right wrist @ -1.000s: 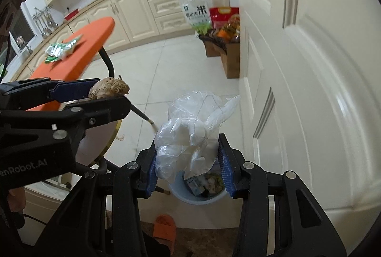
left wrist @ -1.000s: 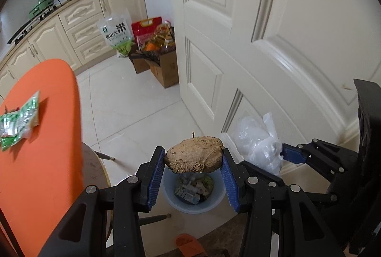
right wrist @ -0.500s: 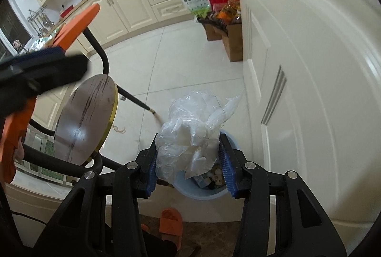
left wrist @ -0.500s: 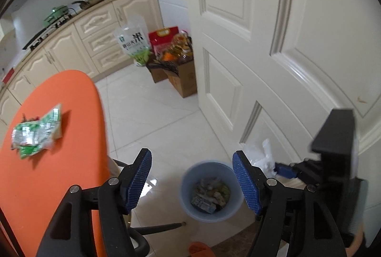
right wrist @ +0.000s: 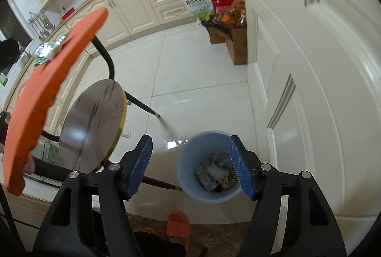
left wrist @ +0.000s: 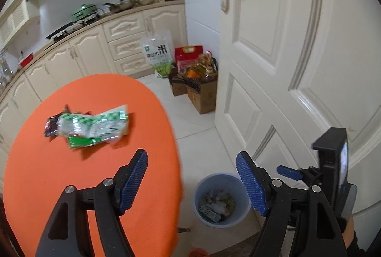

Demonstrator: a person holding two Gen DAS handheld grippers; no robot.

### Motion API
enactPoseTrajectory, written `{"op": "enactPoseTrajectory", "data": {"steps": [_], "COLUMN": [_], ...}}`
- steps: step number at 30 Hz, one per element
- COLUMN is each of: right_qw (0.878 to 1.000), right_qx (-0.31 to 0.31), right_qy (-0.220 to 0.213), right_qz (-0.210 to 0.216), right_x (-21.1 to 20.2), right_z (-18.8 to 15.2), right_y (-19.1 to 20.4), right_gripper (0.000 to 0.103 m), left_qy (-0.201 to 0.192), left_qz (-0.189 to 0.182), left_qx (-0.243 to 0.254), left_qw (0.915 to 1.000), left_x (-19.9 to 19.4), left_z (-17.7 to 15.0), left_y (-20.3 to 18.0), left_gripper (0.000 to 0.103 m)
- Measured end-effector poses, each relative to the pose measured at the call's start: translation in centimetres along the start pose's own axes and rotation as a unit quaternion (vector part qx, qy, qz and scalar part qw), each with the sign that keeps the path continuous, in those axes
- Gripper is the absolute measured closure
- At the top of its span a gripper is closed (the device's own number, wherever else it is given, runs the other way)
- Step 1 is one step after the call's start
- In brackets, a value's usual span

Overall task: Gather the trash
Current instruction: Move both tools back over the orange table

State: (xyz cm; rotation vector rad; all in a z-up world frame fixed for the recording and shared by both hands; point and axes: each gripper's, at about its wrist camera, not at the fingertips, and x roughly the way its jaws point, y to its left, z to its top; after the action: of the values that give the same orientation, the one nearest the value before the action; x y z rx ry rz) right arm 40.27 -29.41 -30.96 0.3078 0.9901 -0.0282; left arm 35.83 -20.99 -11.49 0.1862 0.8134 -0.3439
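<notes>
Both the left gripper [left wrist: 191,182] and right gripper [right wrist: 190,166] hold their fingers wide with nothing between them. The blue bin [right wrist: 190,188] sits on the floor near the door, trash inside. A green wrapper [left wrist: 92,128] lies on the orange bench [left wrist: 59,176], far left.

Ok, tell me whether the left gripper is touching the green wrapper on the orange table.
Apart. The left wrist view shows the left gripper open, with bare orange table between its fingertips and the green wrapper.

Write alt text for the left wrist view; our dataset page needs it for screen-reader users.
An open, empty hand-held gripper with blue pads hovers between an orange round table and a blue trash bin on the white tile floor. Green and white snack wrappers lie on the table. A white door stands to the right, kitchen cabinets behind.
</notes>
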Motion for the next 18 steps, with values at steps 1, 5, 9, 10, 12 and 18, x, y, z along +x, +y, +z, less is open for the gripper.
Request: {"op": "enactPoseTrajectory", "data": {"steps": [1,5,9,10,12,18], "right_qw": [1.0,0.999,0.997,0.996,0.993,0.985], "right_qx": [-0.004,-0.024,-0.053,-0.061,-0.086,-0.148], "right_qy": [-0.005,-0.025,-0.053,-0.059,-0.071,-0.078], "right_qz": [0.002,0.006,0.018,0.022,0.025,0.035], "right_x": [-0.5,-2.7,-4.9,-5.3,-6.1,-5.5], "right_z": [0.1,1.0,2.4,2.9,3.9,6.2], "right_y": [0.4,2.8,6.4,7.3,9.8,16.6], "right_gripper": [0.04,0.04,0.035,0.035,0.034,0.034], "left_qy": [-0.004,-0.016,-0.032,-0.034,-0.04,-0.038], "left_qz": [0.001,0.003,0.02,0.023,0.042,0.066], "left_qx": [-0.005,-0.031,-0.049,-0.052,-0.07,-0.119], "left_qw": [1.0,0.9994,0.9981,0.9978,0.9959,0.99], "left_x": [-0.8,-4.2,-8.3,-9.1,-10.7,-13.3], "left_z": [-0.2,-1.4,-2.9,-3.3,-4.1,-5.5], "left_y": [0.8,4.3,8.5,9.3,11.8,17.9], "left_gripper": [0.03,0.026,0.021,0.018,0.018,0.017]}}
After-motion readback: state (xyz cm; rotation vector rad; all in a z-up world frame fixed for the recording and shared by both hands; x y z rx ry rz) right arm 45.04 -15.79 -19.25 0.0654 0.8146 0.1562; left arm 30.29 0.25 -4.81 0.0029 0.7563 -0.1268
